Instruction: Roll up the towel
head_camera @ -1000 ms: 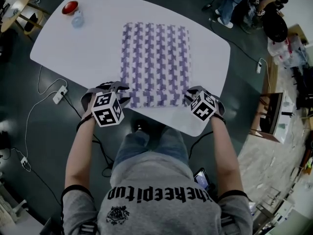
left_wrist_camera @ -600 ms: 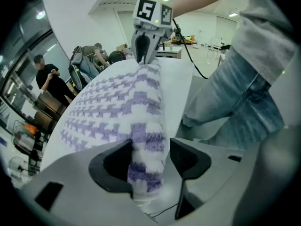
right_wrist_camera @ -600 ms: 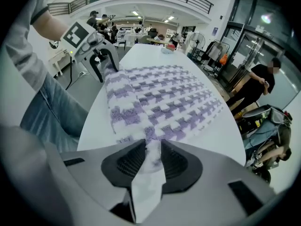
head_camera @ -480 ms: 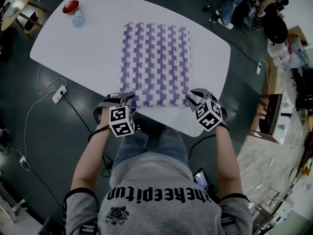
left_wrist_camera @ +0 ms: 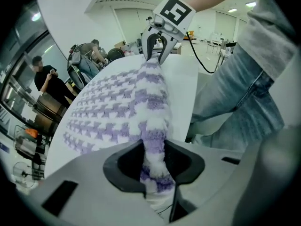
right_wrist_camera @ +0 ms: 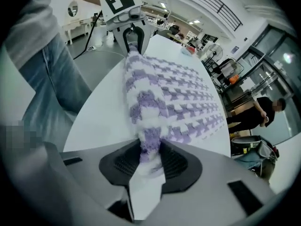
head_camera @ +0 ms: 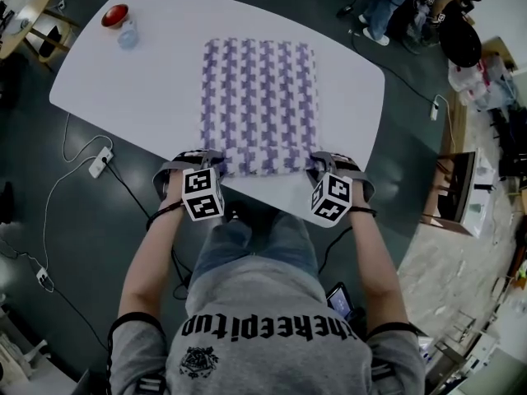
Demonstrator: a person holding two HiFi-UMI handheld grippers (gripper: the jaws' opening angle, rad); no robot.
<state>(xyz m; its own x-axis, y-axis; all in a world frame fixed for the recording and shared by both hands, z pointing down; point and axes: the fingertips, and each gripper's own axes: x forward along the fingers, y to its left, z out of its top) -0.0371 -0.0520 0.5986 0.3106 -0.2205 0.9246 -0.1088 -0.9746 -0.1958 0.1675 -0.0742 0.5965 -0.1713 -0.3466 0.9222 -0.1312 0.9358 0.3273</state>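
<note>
A purple-and-white patterned towel (head_camera: 259,97) lies flat on the white table (head_camera: 156,81), and its near edge is turned up into a thick roll (head_camera: 259,164). My left gripper (head_camera: 200,164) grips the roll's left end (left_wrist_camera: 153,126); its jaws have just been closing and the pads press on the cloth. My right gripper (head_camera: 327,167) holds the roll's right end (right_wrist_camera: 148,126); its jaws have just been opening, but the cloth still looks pinched between the pads. Each gripper view shows the other gripper at the roll's far end: the right gripper (left_wrist_camera: 157,44) and the left gripper (right_wrist_camera: 131,36).
A red bowl (head_camera: 115,13) and a clear cup (head_camera: 128,33) stand at the table's far left corner. The table's near edge runs just under both grippers, by the person's legs (head_camera: 255,245). A power strip (head_camera: 99,160) and cables lie on the floor at left. People sit beyond the table.
The left gripper moved right from beside the towel onto the roll's left end. The right gripper shifted slightly left and rolled. The towel stayed in place.
</note>
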